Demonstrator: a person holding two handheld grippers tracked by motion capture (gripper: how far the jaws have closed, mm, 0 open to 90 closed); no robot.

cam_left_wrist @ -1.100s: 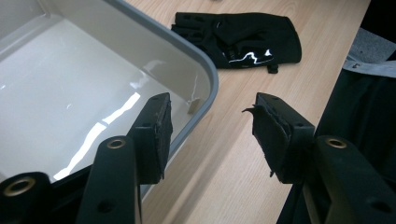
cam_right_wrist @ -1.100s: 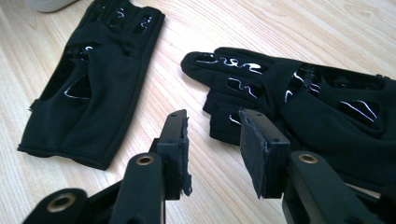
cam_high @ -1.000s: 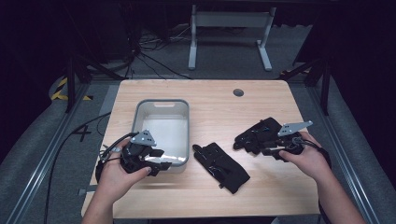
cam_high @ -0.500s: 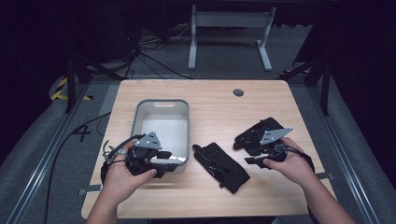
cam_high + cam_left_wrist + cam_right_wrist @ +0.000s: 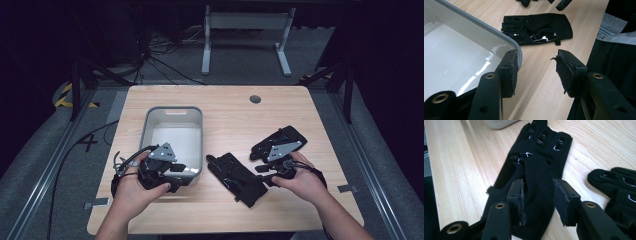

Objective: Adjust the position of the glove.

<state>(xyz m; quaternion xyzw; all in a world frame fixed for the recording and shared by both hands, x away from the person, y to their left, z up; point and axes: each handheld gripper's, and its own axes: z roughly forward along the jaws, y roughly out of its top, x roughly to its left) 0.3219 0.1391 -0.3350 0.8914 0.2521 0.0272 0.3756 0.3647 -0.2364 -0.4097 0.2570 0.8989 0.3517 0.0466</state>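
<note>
No brand or writing legible anywhere. Black fingerless glove (image 5: 534,177) lies flat on the wooden table (image 5: 235,107), just right of the grey bin (image 5: 172,137); glossy patches near knuckle openings. Right gripper (image 5: 537,200) jaws spread over its cuff, possibly brushing the fabric, not pinching. Left gripper (image 5: 537,72) jaws apart, straddling the bin's corner. Second glove (image 5: 280,142) lies farther right.

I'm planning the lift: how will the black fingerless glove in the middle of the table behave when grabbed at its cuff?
The black fingerless glove lies flat and creased, so it will probably droop limply. Its thin fabric looks light. Glossy patches near the finger holes may be slippery; the matte cuff seems safer.
</note>
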